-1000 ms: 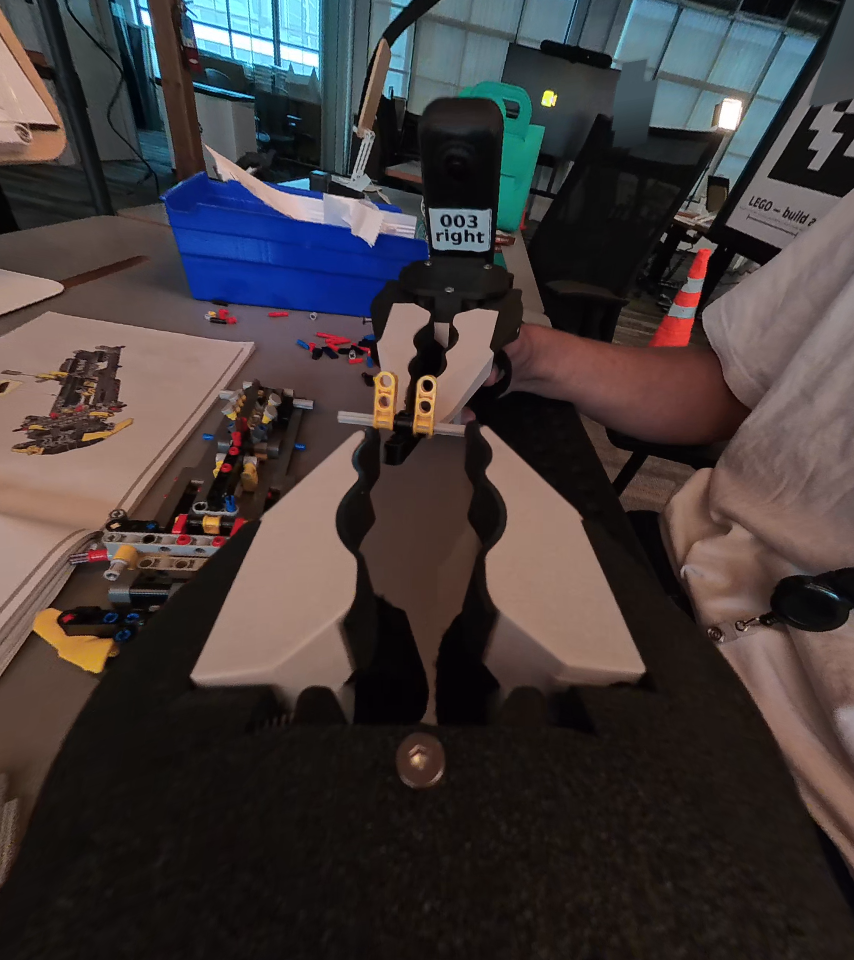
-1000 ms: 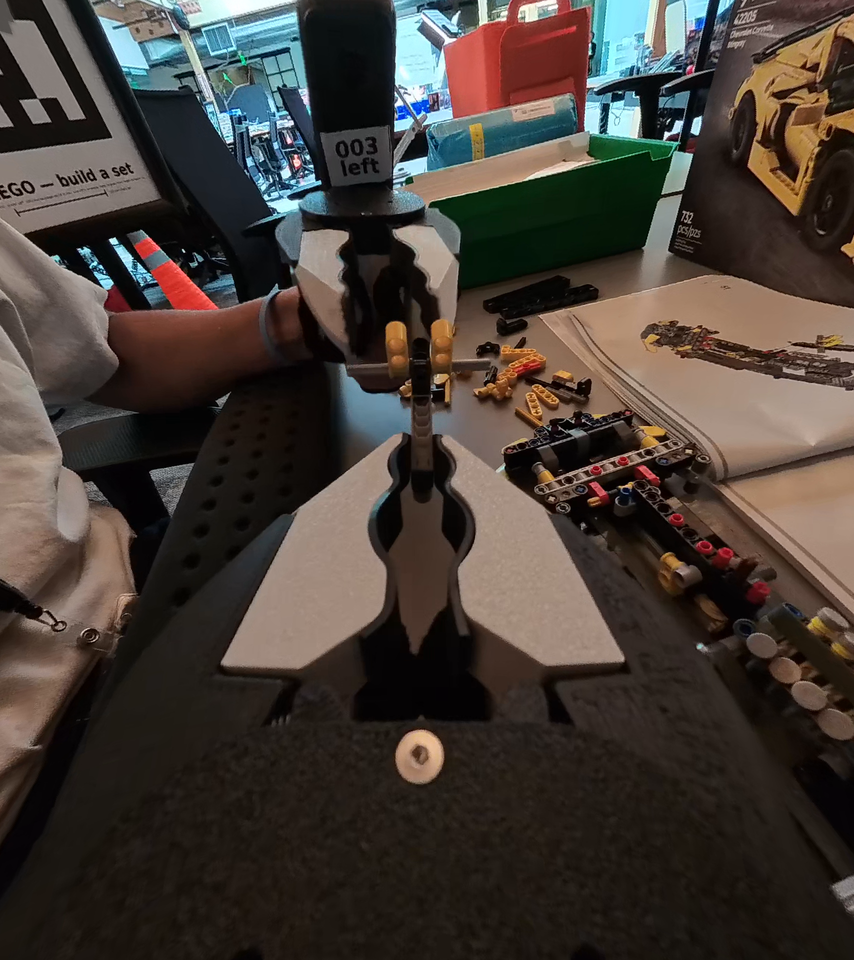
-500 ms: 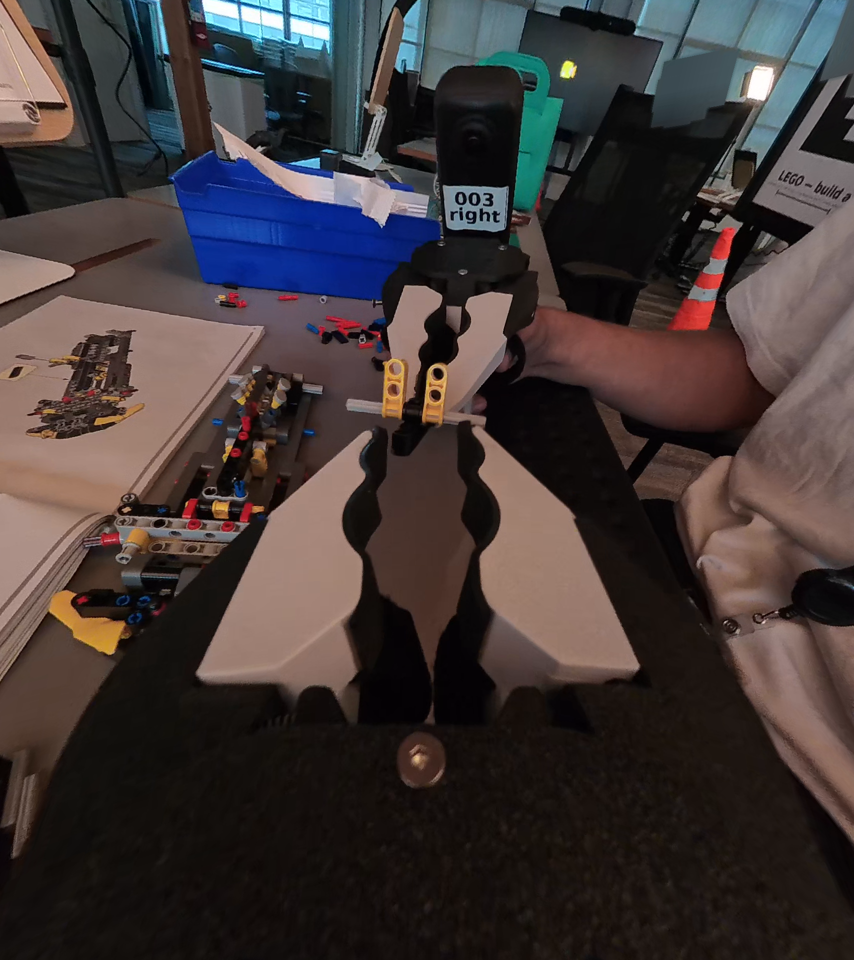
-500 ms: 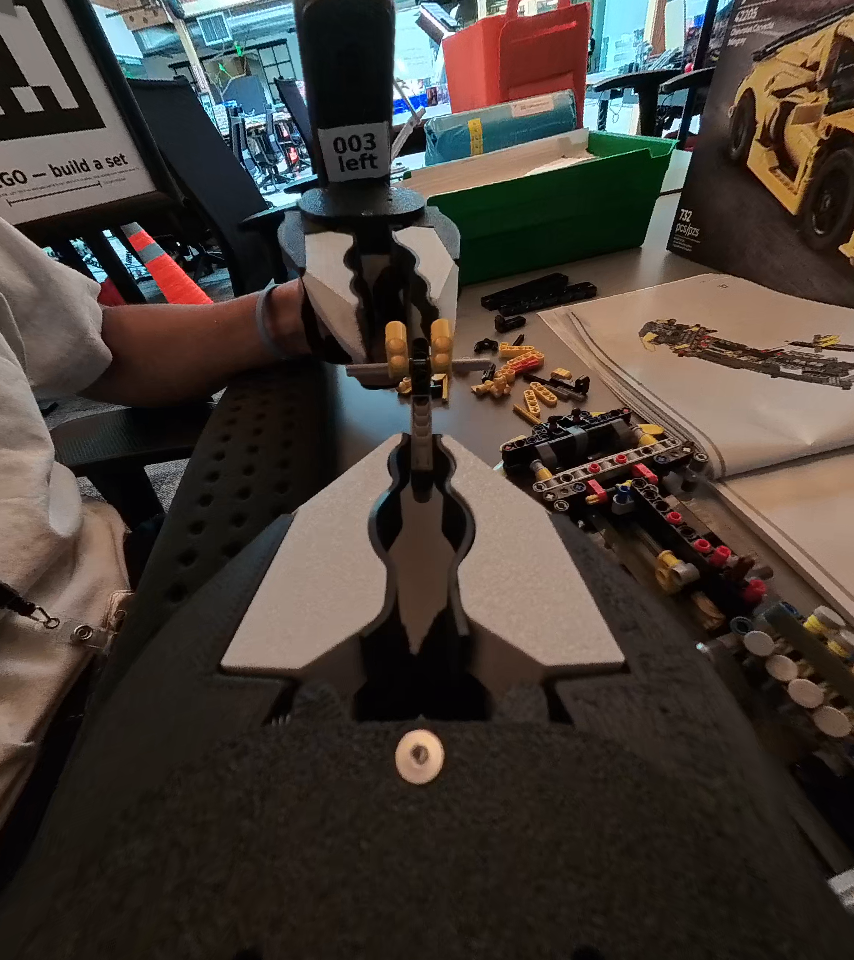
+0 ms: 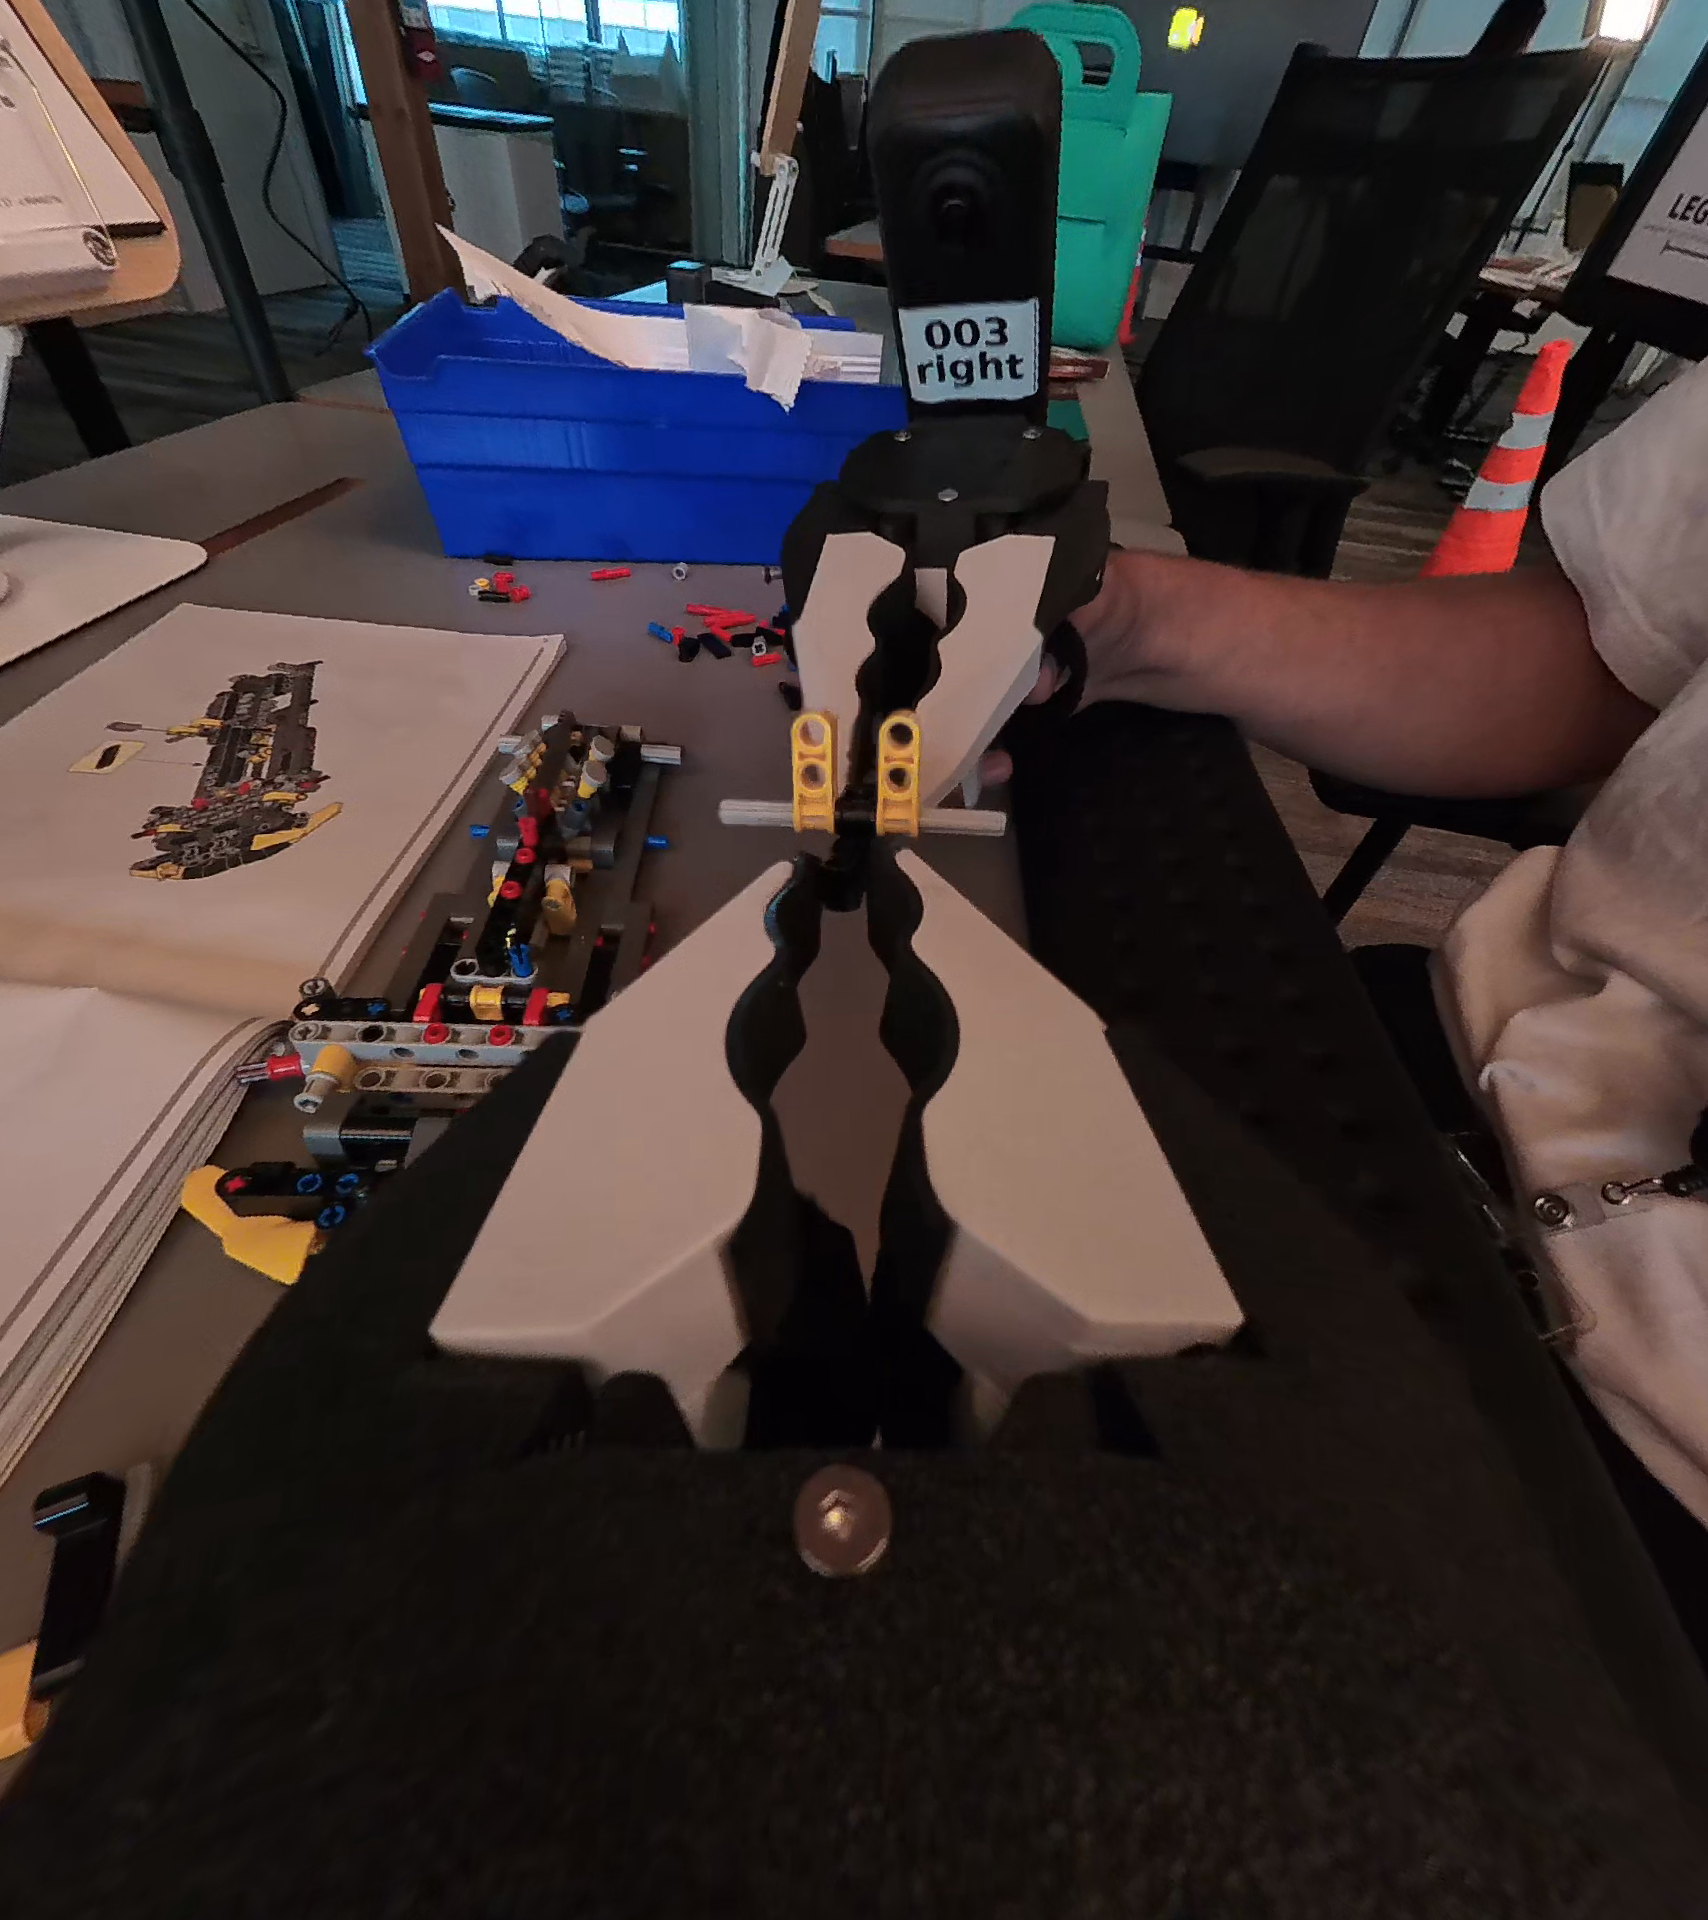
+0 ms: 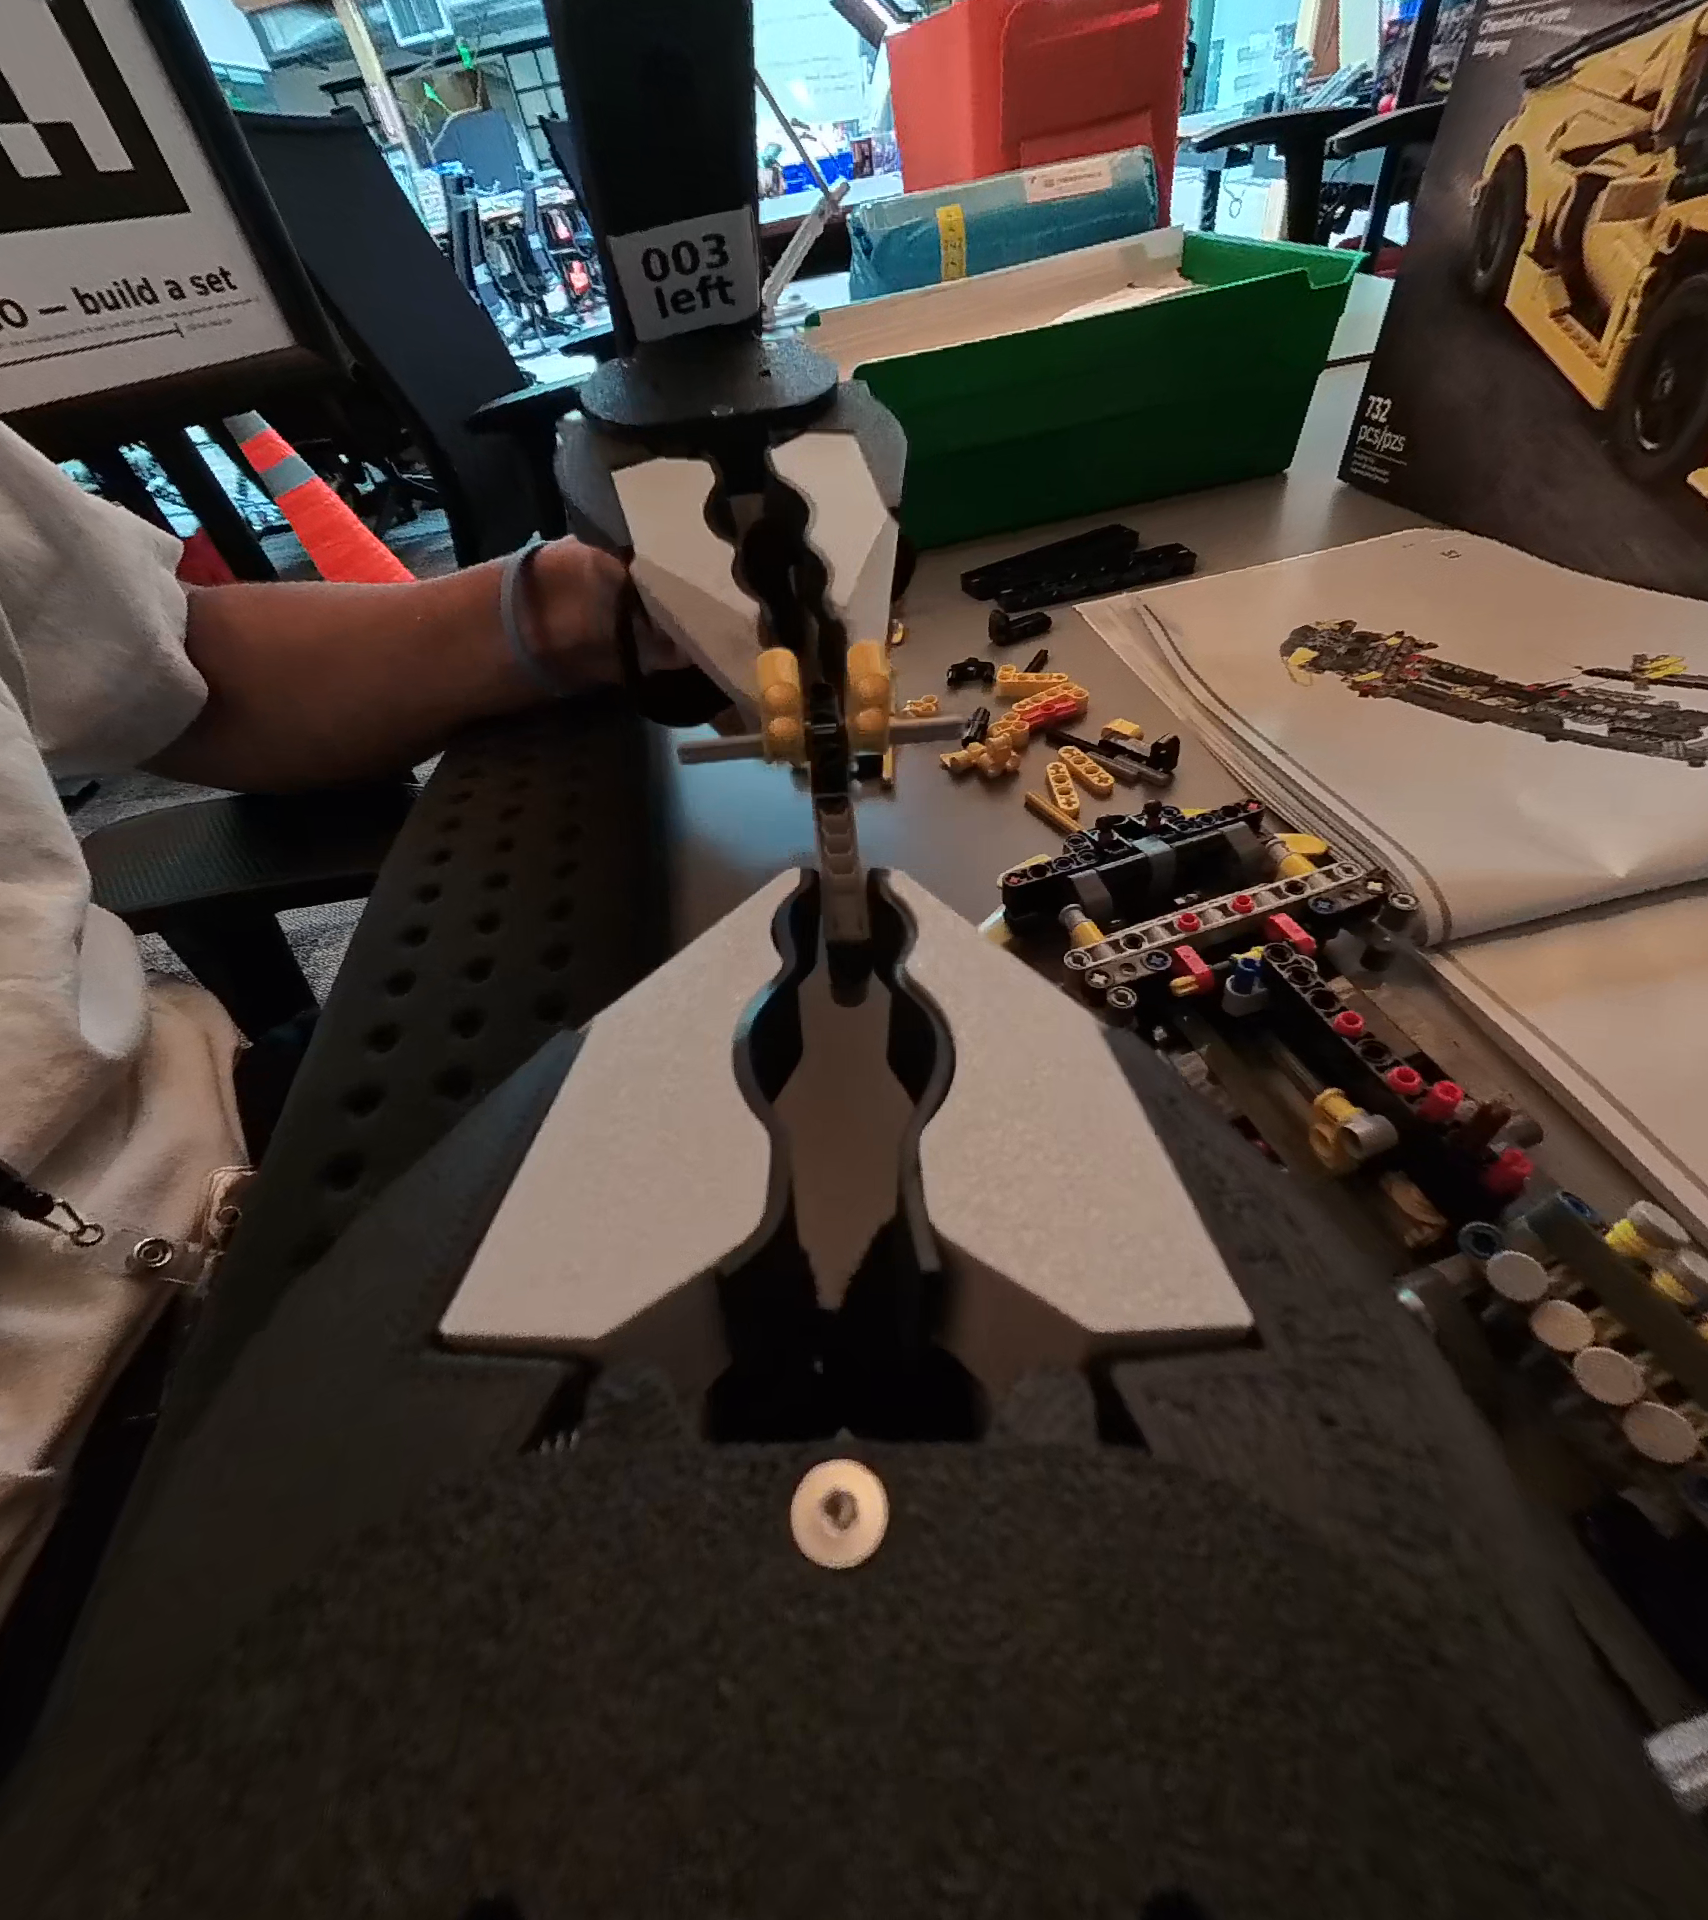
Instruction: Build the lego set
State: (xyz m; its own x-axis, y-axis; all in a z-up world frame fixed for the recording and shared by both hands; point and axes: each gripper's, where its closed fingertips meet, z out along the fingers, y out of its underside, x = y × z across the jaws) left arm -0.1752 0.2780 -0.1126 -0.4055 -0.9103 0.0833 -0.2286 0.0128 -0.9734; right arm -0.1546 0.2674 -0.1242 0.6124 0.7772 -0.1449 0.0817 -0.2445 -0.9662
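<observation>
A small lego assembly (image 5: 855,805) is held in the air between the two facing grippers: a grey axle through two yellow connectors with a black piece between them. My left gripper (image 5: 839,871) is shut on its black lower end. My right gripper (image 6: 839,896) is shut on a thin light-grey beam (image 6: 837,852) that runs up to the same assembly (image 6: 824,722). The half-built long chassis (image 5: 517,935) lies on the table next to the open instruction book (image 5: 206,790). The chassis also shows in the right wrist view (image 6: 1245,935).
A blue bin (image 5: 621,468) stands at the back, with loose red and blue pins (image 5: 715,634) in front of it. In the right wrist view there are a green bin (image 6: 1089,416), the set's box (image 6: 1608,260), black beams (image 6: 1078,561) and loose yellow pieces (image 6: 1026,717). The person's arm (image 5: 1349,665) is at the right. The tips of both grippers are at nearly the same place.
Both grippers have kept hold of the assembly at about the same spot. The left gripper has shifted slightly, and the black end now sits centred between its tips.
</observation>
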